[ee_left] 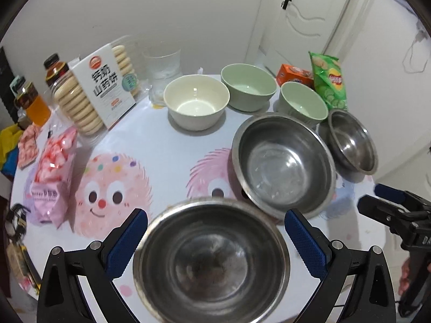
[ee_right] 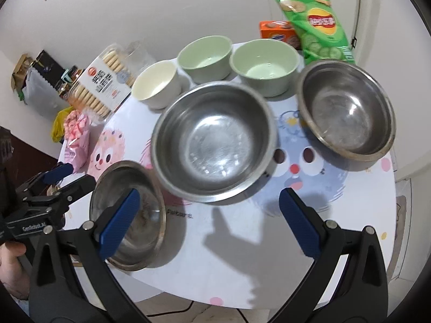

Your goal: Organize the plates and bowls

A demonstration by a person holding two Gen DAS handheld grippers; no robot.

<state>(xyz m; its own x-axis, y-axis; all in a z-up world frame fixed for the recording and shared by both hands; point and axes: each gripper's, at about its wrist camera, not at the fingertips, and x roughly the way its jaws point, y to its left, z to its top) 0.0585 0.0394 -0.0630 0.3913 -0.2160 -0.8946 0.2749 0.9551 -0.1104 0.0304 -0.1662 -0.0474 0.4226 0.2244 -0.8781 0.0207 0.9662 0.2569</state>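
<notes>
Left wrist view: left tool (ee_left: pixel 215 231) gapes wide above a steel bowl (ee_left: pixel 211 261), untouching; right tool (ee_right: pixel 210 215) gapes empty.

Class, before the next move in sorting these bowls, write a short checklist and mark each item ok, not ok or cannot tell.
1. Left tool open, pads off the near steel bowl: ok.
2. Right tool open, holding nothing: ok.
3. Large steel bowl holds nothing: ok.
4. Steel bowls stacked: not ok, the right steel bowl also sits apart.
5. Cream bowl and two green bowls upright: ok.
</notes>
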